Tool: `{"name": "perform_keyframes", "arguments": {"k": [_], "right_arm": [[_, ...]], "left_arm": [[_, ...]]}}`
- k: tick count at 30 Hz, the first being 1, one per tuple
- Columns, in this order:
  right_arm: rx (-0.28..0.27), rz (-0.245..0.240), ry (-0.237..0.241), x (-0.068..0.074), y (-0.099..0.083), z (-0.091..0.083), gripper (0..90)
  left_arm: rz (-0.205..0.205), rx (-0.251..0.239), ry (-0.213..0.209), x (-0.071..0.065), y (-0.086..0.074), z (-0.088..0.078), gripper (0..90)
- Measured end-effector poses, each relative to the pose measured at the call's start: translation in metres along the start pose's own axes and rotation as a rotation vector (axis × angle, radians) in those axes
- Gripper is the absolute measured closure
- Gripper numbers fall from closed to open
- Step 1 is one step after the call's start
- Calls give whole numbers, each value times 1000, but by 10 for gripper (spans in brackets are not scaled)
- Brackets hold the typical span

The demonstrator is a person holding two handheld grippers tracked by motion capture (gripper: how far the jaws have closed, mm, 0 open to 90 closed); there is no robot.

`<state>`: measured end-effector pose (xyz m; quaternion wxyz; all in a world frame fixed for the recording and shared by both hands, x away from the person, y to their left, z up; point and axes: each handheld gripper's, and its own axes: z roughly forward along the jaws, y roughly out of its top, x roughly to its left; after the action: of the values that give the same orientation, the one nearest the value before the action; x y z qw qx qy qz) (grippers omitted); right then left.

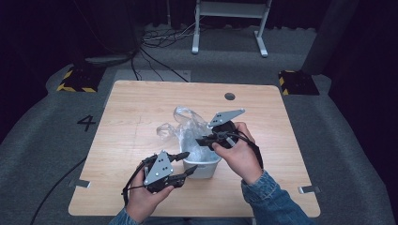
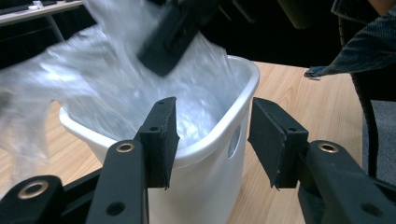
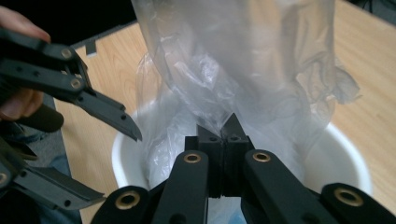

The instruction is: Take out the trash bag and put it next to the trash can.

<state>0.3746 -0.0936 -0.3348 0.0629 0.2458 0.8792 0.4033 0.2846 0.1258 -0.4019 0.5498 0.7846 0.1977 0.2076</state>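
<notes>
A small white bin stands near the table's front middle, with a clear plastic bag rising out of it. My right gripper hangs over the bin, shut on a fold of the bag just above the bin's mouth. Its black jaws press into the film. My left gripper is open and straddles the bin's rim, one pad inside the wall and one outside, with a gap on the outer side. From above, the left gripper sits at the bin's left edge.
The wooden table has a round cable hole at the back. Grey carpet surrounds it, with cables and a white frame's legs beyond. A denim sleeve comes in at the front right.
</notes>
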Motion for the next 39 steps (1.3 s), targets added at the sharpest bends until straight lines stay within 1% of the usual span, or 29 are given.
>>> {"name": "perform_keyframes", "arguments": {"k": [6, 8, 12, 16, 19, 23, 27, 29, 31, 33, 36, 39], "right_arm": [[-84, -8, -14, -1, 5, -15, 900], [-115, -11, -17, -2, 6, -21, 900], [-171, -18, -23, -1, 9, -32, 900], [-224, -30, -37, -1, 11, -43, 900], [-269, -33, -47, -1, 11, -52, 900], [-321, -35, -67, -3, 13, -64, 900], [-367, -31, -81, -6, 13, -76, 900], [-397, -31, -70, -8, 13, -82, 900], [-426, -31, -66, -9, 12, -88, 900], [-447, -34, -81, -11, 11, -94, 900], [-469, -31, -99, -14, 8, -103, 900], [-482, -18, -118, -18, 5, -111, 900]], "left_arm": [[3, -1, -7, 0, 0, 0, 493], [8, -3, -15, -1, -1, 1, 468], [16, -11, -16, -3, 0, 0, 420], [15, -31, 1, -2, 1, -7, 381], [12, -47, 19, 0, 2, -14, 370], [-2, -53, 43, 5, 0, -22, 366], [-15, -43, 62, 12, -3, -28, 359], [-23, -32, 64, 14, -5, -31, 343], [-23, -10, 74, 16, -7, -33, 320], [-31, 3, 84, 19, -9, -36, 304], [-57, 17, 98, 25, -13, -39, 284], [-65, 44, 118, 30, -18, -43, 279]]}}
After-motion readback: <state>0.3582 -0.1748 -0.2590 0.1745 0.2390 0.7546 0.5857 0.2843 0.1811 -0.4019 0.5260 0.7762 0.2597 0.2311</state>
